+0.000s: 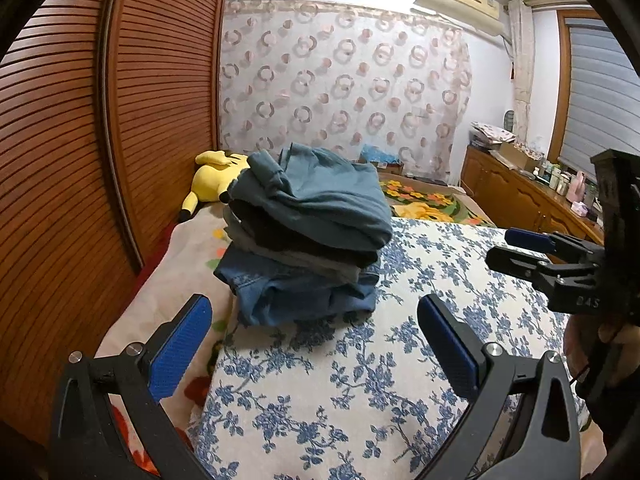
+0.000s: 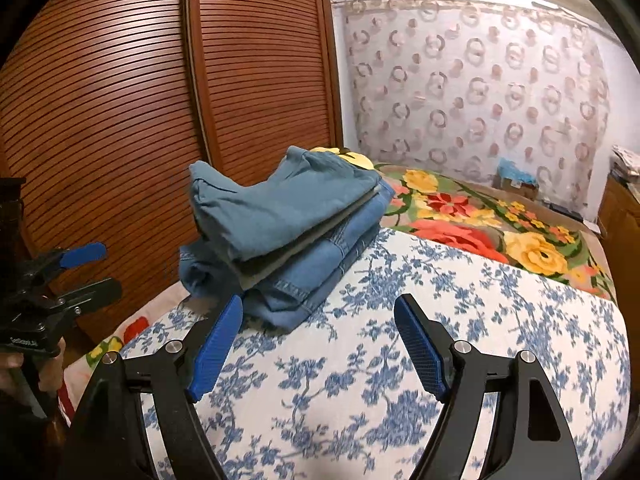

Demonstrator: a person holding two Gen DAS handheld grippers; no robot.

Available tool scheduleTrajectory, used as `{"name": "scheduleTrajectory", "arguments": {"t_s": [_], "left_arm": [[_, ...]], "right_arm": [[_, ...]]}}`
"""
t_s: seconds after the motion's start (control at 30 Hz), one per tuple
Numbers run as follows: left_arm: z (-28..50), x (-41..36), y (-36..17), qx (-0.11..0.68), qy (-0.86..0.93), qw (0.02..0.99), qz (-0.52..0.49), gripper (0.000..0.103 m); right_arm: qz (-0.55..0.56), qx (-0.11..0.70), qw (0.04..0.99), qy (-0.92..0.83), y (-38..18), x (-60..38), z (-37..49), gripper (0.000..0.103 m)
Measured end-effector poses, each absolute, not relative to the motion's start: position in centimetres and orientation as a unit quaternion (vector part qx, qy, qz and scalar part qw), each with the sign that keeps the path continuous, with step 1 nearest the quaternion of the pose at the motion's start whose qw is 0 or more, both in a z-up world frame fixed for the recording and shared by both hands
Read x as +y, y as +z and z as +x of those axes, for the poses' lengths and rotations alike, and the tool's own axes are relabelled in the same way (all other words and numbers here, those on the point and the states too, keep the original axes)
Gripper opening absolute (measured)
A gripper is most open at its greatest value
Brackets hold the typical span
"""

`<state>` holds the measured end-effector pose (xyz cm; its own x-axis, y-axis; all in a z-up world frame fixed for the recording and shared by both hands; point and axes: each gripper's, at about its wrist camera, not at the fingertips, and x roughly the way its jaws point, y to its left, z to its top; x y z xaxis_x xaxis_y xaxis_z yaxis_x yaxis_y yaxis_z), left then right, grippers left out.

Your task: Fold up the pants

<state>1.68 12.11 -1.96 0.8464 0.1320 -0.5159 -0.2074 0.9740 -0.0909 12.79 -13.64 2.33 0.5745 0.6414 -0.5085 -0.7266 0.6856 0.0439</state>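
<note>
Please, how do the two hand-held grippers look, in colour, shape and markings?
The two look alike. The left gripper has black curved plastic arms, silver screws at the joints and long blue textured pads. The right gripper has the same black frame and blue pads. Small pale lettering on each body is unreadable. No cables show.

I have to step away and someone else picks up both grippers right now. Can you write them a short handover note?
Left gripper: open, empty, short of the stack.
Right gripper: open, empty, also clear of it.
Stack of folded pants: on the blue-flowered cloth on the bed, teal pair on top, denim at the bottom, by the slatted wardrobe doors.
Done: everything in view is folded and stacked.
Left: no unfolded pants show in either view; look around for more.
</note>
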Motion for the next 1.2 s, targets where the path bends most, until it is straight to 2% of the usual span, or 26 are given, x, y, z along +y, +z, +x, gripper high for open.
{"name": "scheduleTrajectory", "arguments": {"t_s": [0.3, 0.4, 1.2], "left_arm": [[2.4, 9.7, -2.7, 0.273, 0.068, 0.957, -0.068, 0.103], [2.8, 8.7, -2.9, 0.275, 0.058, 0.957, -0.066, 0.103], [5.5, -1.3, -1.5, 0.27, -0.031, 0.962, -0.026, 0.103]], "right_arm": [[-0.068, 0.256, 0.891, 0.369, 2.0, -16.5, 10.5, 0.08], [-0.064, 0.257, 0.896, 0.357, 1.9, -18.0, 9.8, 0.087], [-0.032, 0.246, 0.944, 0.217, 2.5, -26.2, 5.2, 0.091]]}}
